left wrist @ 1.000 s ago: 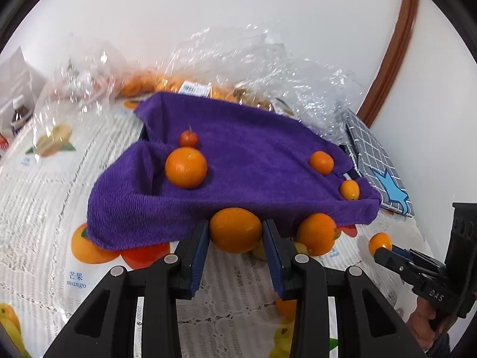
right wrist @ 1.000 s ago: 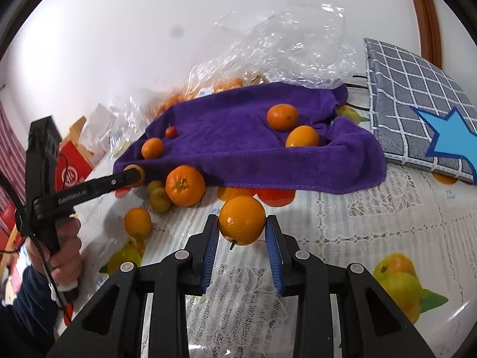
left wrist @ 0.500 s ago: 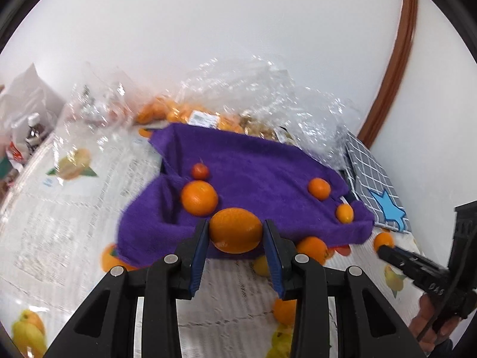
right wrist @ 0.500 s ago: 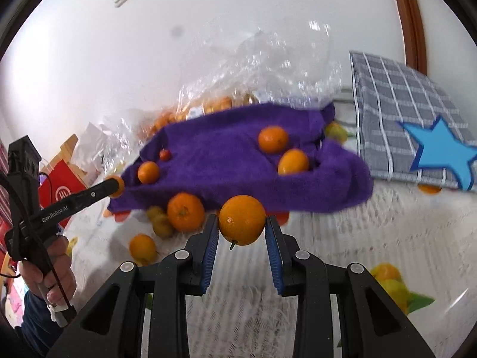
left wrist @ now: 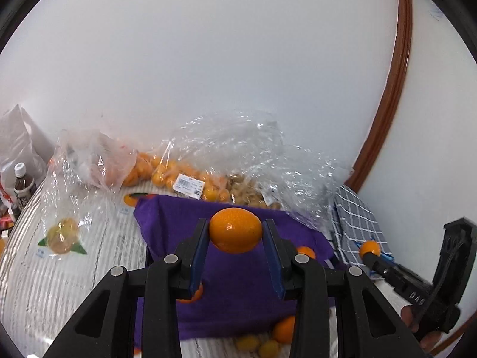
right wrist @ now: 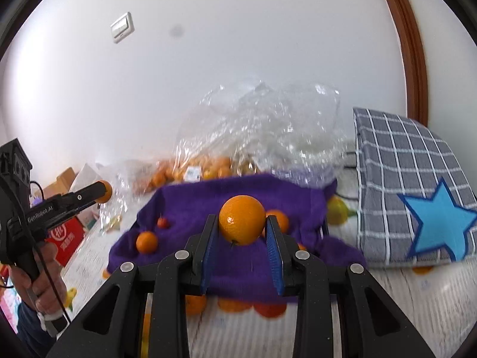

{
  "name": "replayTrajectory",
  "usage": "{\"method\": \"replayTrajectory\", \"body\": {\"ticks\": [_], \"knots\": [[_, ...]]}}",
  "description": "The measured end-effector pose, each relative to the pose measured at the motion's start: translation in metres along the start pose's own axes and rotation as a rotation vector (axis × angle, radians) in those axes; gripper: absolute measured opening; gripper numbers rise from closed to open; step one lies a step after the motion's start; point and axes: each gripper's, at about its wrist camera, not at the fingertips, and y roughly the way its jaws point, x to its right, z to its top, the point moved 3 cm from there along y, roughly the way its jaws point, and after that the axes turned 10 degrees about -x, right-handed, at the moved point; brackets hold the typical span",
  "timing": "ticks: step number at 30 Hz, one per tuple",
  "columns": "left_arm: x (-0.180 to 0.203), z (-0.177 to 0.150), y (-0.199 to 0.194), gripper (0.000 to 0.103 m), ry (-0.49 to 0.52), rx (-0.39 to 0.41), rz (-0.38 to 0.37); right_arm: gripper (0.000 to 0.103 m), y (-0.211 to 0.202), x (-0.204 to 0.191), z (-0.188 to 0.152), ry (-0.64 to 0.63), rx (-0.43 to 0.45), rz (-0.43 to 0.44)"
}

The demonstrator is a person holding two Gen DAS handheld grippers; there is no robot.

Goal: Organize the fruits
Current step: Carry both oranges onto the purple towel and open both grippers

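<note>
My left gripper (left wrist: 235,232) is shut on an orange (left wrist: 235,230), held in the air above the purple towel (left wrist: 238,283). My right gripper (right wrist: 242,223) is shut on another orange (right wrist: 241,219), also raised over the purple towel (right wrist: 193,205). On the towel lie a small orange (right wrist: 146,241), a tiny red fruit (right wrist: 163,222) and more oranges half hidden behind the held one. Loose oranges (left wrist: 283,329) and small yellow fruits (left wrist: 259,344) lie at the towel's near edge. Each gripper shows in the other's view, at the right (left wrist: 369,249) and at the left (right wrist: 104,191).
Clear plastic bags (left wrist: 238,155) with several oranges lie behind the towel against the white wall. A grey checked cushion with a blue star (right wrist: 417,208) sits to the right. A bottle (left wrist: 22,185) and a red box (right wrist: 67,238) stand at the left on the fruit-print tablecloth (left wrist: 74,268).
Both grippers have risen with their oranges and tipped upward, so more wall shows. The towel and loose fruit have dropped lower in both views.
</note>
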Motion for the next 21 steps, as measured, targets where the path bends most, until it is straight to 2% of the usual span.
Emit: {"method": "replayTrajectory", "body": {"ticks": [4, 8, 12, 21], "knots": [[-0.016, -0.014, 0.019, 0.035, -0.034, -0.029, 0.009, 0.032, 0.016, -0.002, 0.006, -0.009, 0.012, 0.004], [-0.034, -0.021, 0.037, 0.035, -0.060, -0.051, 0.051, 0.032, 0.032, 0.004, -0.002, 0.013, -0.003, 0.011], [-0.041, -0.023, 0.041, 0.035, -0.101, -0.068, 0.027, 0.032, 0.040, 0.008, -0.006, 0.018, -0.028, 0.004], [-0.036, -0.025, 0.049, 0.035, -0.057, -0.076, 0.053, 0.032, 0.039, 0.012, -0.008, 0.012, -0.025, -0.013]]}}
